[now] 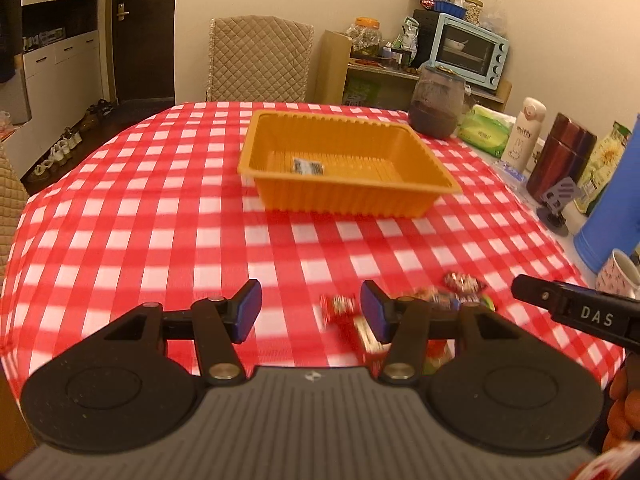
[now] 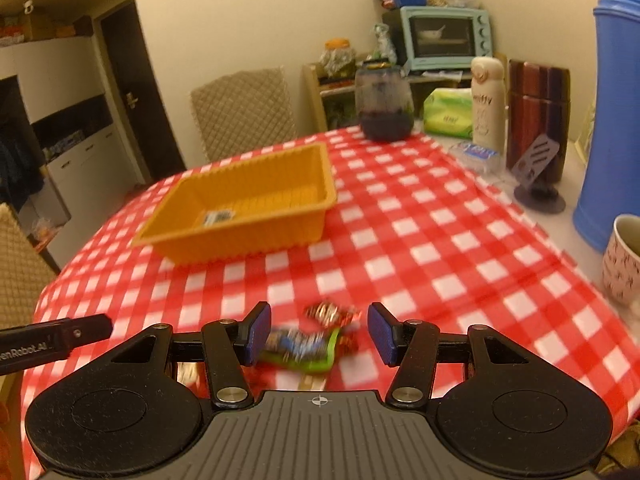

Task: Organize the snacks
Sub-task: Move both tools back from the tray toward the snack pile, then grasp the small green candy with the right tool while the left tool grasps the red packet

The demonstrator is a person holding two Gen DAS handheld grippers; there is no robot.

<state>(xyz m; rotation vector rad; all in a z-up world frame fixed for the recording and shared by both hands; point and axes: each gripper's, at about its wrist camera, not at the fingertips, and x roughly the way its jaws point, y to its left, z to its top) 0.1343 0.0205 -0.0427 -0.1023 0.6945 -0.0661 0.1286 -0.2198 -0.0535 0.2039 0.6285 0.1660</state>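
Over a checked tablecloth, the left gripper and right gripper hover with jaws apart and empty above scattered snacks, poised to fill the near-empty orange tray beyond.

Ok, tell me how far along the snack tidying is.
Barely begun. Done: nothing, the orange tray holds only a label sticker. In hand: nothing; the left gripper and right gripper are open and empty. Left: the whole pile of wrapped snacks on the checked cloth.

Snack wrappers blurred; mug cut by right edge
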